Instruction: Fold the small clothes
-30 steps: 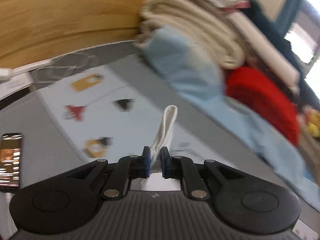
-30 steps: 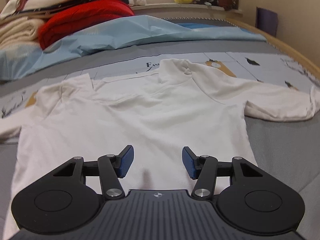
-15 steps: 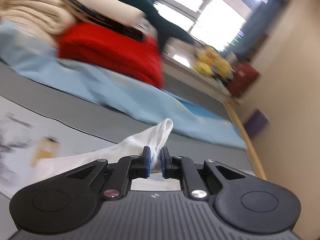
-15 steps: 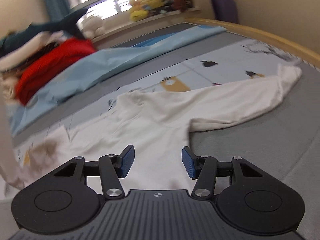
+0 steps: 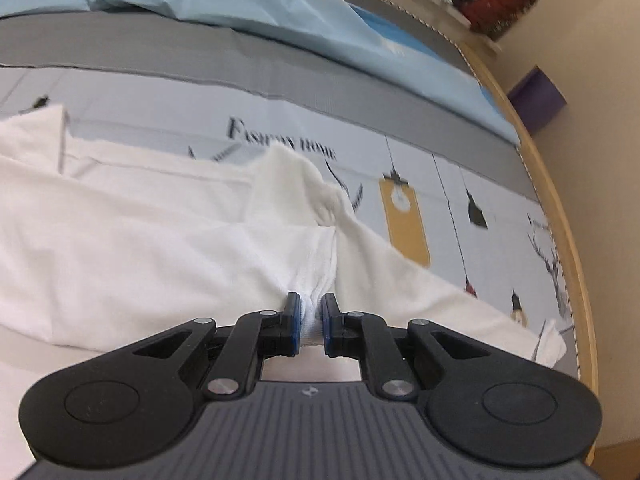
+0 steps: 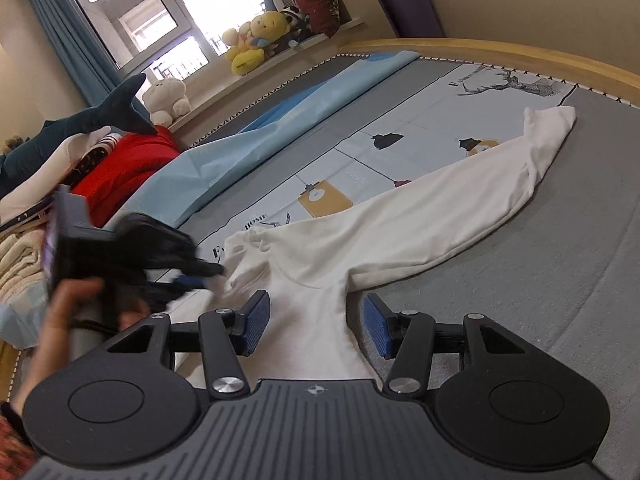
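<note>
The left hand-held gripper (image 5: 307,322) pinches a sleeve cuff (image 5: 310,320) of the white shirt (image 6: 320,264), its jaws just easing apart slightly. The right hand-held gripper (image 6: 316,322) hovers half-wide and empty over the shirt on the bed (image 6: 580,240).

Dark serif lettering (image 5: 282,143) stood printed on the pale panel of the bed cover (image 5: 168,76), just beyond the collar of the white top (image 5: 292,184). In the left wrist view its second word read "HOME"; the first began with a capital F and was too blurred to make out. The right wrist view showed the same line (image 6: 240,236) partly hidden beside that collar, with only "HOME" legible. Farther from the collar, above a printed stag, a second short line (image 6: 474,76) began with F and was too small to read.
</note>
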A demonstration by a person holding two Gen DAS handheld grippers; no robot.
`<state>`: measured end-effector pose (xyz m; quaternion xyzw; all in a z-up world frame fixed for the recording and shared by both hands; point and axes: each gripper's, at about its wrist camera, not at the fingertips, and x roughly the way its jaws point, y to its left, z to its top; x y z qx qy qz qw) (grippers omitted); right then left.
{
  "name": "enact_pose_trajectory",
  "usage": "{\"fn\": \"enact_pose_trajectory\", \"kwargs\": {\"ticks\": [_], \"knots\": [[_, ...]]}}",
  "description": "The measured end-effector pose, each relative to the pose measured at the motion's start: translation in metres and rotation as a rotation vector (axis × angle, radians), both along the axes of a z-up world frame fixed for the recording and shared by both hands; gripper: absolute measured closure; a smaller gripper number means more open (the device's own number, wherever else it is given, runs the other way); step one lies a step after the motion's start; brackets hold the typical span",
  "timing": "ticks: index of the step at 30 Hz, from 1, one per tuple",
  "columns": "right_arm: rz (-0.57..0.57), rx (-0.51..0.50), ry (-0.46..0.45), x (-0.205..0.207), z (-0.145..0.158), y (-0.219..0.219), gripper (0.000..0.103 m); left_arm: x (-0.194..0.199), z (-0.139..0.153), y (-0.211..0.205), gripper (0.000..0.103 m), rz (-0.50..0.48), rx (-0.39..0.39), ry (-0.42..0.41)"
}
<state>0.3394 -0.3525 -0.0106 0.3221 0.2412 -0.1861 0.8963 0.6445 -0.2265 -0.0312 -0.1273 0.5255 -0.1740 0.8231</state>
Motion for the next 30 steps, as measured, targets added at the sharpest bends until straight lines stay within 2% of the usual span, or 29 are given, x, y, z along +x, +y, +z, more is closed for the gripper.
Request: {"fn": "enact_pose_trajectory", "kwargs": {"ticks": [1, 3, 5, 8, 10, 11, 13, 16, 18, 20, 22, 23, 28, 30], "knots": [[0.001, 0.004, -0.001, 0.0, 0.0, -0.001, 0.049, -0.007, -0.005, -0.004, 0.083, -0.012, -0.004, 0.0], [0.003, 0.006, -0.002, 0.001, 0.0, -0.002, 0.049, -0.01, -0.009, -0.007, 0.04, -0.048, -0.024, 0.015], [-0.001, 0.014, 0.001, 0.002, -0.001, -0.003, 0.049, -0.018, -0.006, -0.004, 0.025, -0.117, -0.051, 0.004], [-0.01, 0.018, 0.0, 0.003, -0.002, -0.004, 0.048, -0.039, 0.015, 0.03, 0.022, -0.138, -0.044, -0.063], [0.005, 0.022, -0.002, 0.006, -0.004, -0.006, 0.048, -0.058, 0.03, 0.075, 0.02, -0.089, -0.003, -0.141], [0.018, 0.026, -0.001, 0.009, -0.006, -0.005, 0.048, -0.066, 0.036, 0.098, 0.015, -0.05, 0.037, -0.18], [0.027, 0.028, 0.014, 0.014, -0.01, -0.004, 0.048, -0.085, 0.041, 0.153, 0.014, 0.045, 0.148, -0.268], [0.043, 0.029, 0.026, 0.027, -0.018, 0.002, 0.048, -0.099, 0.022, 0.227, 0.014, 0.18, 0.325, -0.312], [0.099, 0.02, 0.008, 0.042, -0.02, 0.007, 0.048, -0.102, 0.003, 0.272, 0.014, 0.249, 0.334, -0.278], [0.135, -0.02, -0.004, 0.058, -0.022, 0.012, 0.048, -0.099, -0.013, 0.303, 0.014, 0.284, 0.259, -0.259], [0.165, -0.043, 0.001, 0.076, -0.027, 0.014, 0.048, -0.09, -0.028, 0.321, 0.014, 0.295, 0.181, -0.235], [0.186, -0.039, 0.007, 0.088, -0.031, 0.014, 0.048, -0.084, -0.032, 0.322, 0.014, 0.278, 0.17, -0.228], [0.23, -0.065, 0.089, 0.142, -0.055, 0.02, 0.047, -0.056, -0.046, 0.31, 0.014, 0.185, 0.305, -0.312], [0.229, -0.094, 0.132, 0.159, -0.066, 0.023, 0.047, -0.045, -0.052, 0.304, 0.014, 0.183, 0.333, -0.312]]}}
